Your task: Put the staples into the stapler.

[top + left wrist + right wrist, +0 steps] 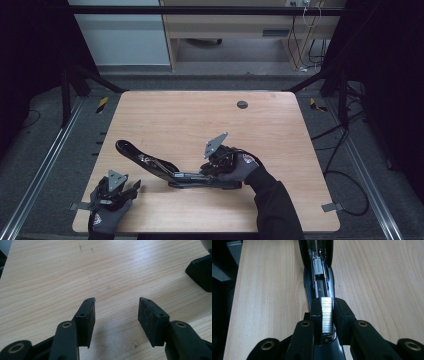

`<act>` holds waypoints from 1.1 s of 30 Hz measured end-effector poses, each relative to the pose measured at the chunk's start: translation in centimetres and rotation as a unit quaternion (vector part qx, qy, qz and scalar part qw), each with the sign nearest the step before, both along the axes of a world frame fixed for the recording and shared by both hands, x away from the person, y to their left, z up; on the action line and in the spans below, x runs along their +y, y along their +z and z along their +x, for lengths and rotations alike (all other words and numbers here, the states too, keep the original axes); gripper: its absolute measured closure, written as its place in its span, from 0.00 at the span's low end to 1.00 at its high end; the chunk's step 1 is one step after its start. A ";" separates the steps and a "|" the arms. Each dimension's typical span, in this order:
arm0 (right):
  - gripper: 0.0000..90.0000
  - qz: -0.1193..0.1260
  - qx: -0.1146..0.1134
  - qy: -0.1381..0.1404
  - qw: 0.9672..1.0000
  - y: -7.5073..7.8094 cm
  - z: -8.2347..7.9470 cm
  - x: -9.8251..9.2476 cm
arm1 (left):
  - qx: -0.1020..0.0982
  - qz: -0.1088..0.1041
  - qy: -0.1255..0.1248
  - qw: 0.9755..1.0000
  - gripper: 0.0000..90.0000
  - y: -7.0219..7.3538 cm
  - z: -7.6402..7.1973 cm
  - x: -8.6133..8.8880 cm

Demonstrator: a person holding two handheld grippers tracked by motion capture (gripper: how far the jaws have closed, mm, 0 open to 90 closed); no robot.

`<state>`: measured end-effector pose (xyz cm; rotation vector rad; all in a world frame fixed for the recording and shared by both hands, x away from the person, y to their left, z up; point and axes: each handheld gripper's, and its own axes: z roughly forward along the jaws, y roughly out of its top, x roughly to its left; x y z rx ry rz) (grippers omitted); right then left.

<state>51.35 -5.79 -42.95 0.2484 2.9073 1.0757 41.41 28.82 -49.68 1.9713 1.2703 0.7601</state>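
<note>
Light wood desk (280, 150), dark curtained surround, cabinet at top of the high view. A black stapler (170, 172) lies lower centre of the desk, lid swung open toward the upper left, magazine channel exposed.

Right hand-held gripper (327, 315): jaws clamped on a strip of staples (327, 315), held just over the rear of the stapler's open channel (320, 285); in the high view it sits at centre, right of the stapler.

Left hand-held gripper (116, 315): jaws apart, nothing between them, bare desk beneath; lower left in the high view (131, 187).

Progress, judged: stapler opened, strip picked up and lined up. Left: seat strip in channel, release, close lid.
</note>
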 end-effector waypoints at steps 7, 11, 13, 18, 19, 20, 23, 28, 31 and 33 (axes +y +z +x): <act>0.87 -0.005 0.003 0.009 1.000 -0.3 0.1 0.1 | 0.002 0.000 -0.001 1.000 0.53 0.0 0.0 0.1; 0.87 -0.006 0.007 0.010 1.000 -0.5 0.3 0.1 | 0.001 -0.001 -0.001 1.000 0.53 0.0 0.0 0.1; 0.87 -0.007 0.009 0.012 1.000 -0.7 0.3 0.1 | 0.001 -0.001 0.000 1.000 0.53 0.0 0.0 0.1; 0.87 -0.002 0.011 0.016 1.000 -0.9 0.5 0.1 | 0.001 -0.001 0.001 1.000 0.53 0.0 0.0 0.0; 0.87 -0.003 0.011 0.019 1.000 -0.9 0.5 0.0 | 0.001 0.000 0.001 1.000 0.53 0.0 0.0 0.0; 0.87 -0.002 0.011 0.020 1.000 -1.0 0.5 0.1 | 0.001 0.000 0.001 1.000 0.53 0.0 0.0 0.0; 0.87 -0.002 0.013 0.023 1.000 -1.1 0.5 0.2 | 0.001 0.000 0.001 1.000 0.53 0.0 0.0 0.0; 0.87 -0.004 0.013 0.023 1.000 -1.2 0.6 0.2 | 0.001 0.000 0.001 1.000 0.53 0.0 0.0 0.0; 0.87 -0.003 0.013 0.024 1.000 -1.3 0.7 0.1 | 0.001 0.001 0.001 1.000 0.53 0.0 0.0 0.1; 0.87 -0.003 0.013 0.025 1.000 -1.3 0.7 0.1 | 0.001 0.000 0.001 1.000 0.53 -0.1 0.0 0.0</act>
